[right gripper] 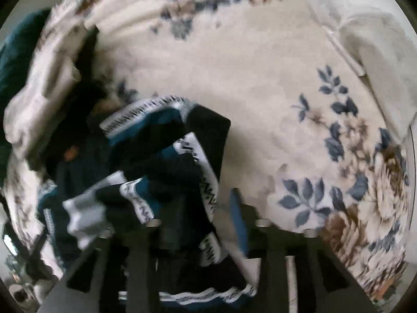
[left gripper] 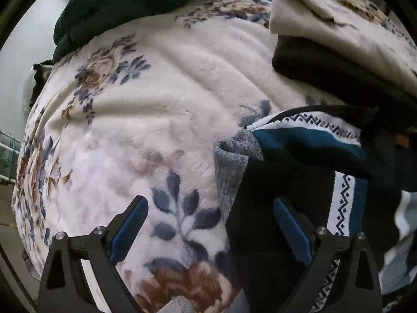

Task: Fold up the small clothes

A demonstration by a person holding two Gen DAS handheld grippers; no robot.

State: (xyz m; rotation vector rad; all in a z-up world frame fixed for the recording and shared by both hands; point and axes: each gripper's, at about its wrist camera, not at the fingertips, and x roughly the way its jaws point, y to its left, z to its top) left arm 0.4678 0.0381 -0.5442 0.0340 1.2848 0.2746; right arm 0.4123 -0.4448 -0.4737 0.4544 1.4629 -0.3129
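A heap of small clothes point(left gripper: 307, 143) in black, teal and white zigzag bands lies on a floral fleece blanket point(left gripper: 161, 99), with a grey knit piece point(left gripper: 234, 156) at its left edge. My left gripper point(left gripper: 211, 224) stands wide open just above the blanket. Its right finger point(left gripper: 292, 229) is over the black cloth and its left finger point(left gripper: 130, 224) over bare blanket. The right wrist view is blurred: the same heap point(right gripper: 161, 161) sits at lower left. My right gripper point(right gripper: 195, 208) has cloth lying between its fingers, and the blue right pad point(right gripper: 238, 221) looks apart from it.
A dark teal quilted item point(left gripper: 109, 5) lies at the blanket's far left. A folded cream blanket point(left gripper: 325, 15) rests over a black cloth point(left gripper: 325, 65) at the far right. A white wire rack point(left gripper: 7, 146) shows past the left edge. Open blanket point(right gripper: 260, 91) spreads right of the heap.
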